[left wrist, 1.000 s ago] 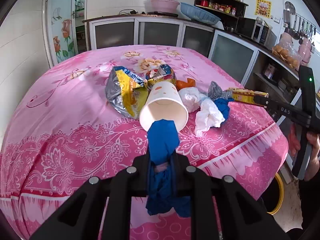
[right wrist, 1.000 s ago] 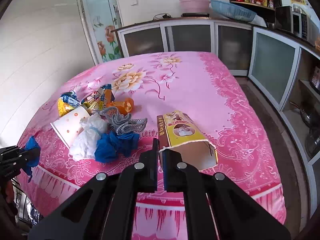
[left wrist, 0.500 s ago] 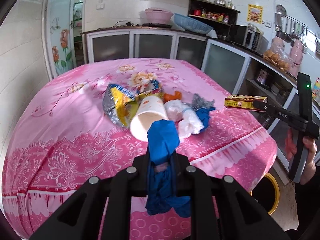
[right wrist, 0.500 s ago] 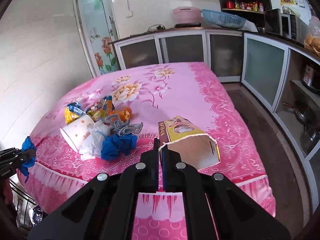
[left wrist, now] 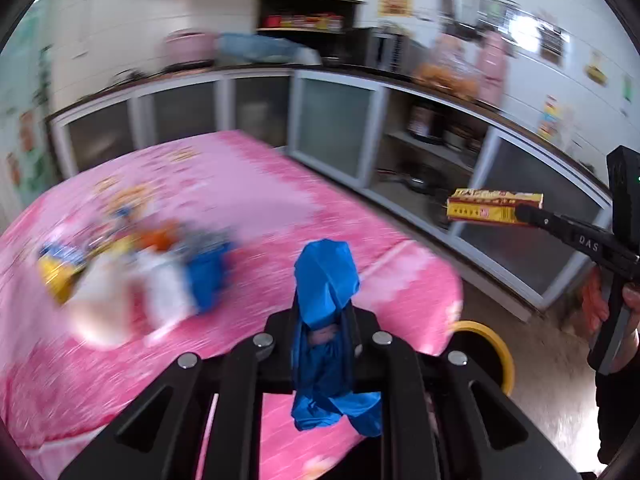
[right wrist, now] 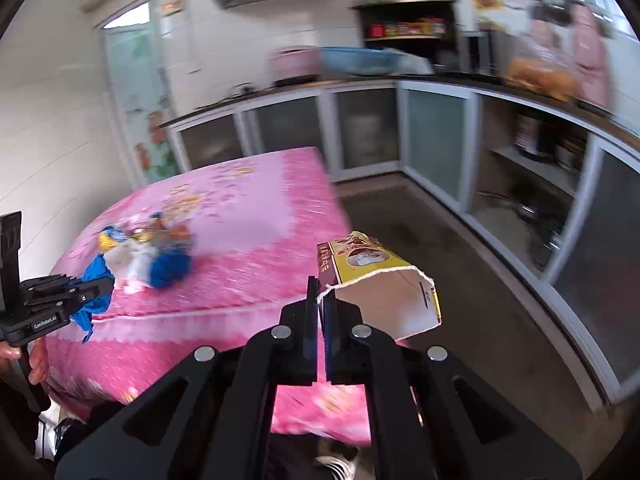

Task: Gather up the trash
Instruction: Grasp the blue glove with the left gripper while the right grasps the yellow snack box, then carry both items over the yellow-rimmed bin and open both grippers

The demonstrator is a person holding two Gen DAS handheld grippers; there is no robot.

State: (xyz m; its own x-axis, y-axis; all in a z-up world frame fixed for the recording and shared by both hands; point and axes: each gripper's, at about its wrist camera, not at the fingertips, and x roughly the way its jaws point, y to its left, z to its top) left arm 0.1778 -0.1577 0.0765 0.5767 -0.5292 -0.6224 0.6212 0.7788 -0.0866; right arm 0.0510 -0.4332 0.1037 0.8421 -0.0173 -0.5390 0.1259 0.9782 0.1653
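Gripping blue wrapper (left wrist: 325,280), left claw (left wrist: 324,320); right claw (right wrist: 320,300) pinches yellow carton (right wrist: 380,276).

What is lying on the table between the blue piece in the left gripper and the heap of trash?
Nothing: in the left wrist view only bare pink tablecloth separates the held blue piece from the heap.

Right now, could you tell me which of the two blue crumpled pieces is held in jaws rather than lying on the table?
The blue wad clamped in the left gripper; the other blue piece lies in the trash pile on the pink tablecloth.
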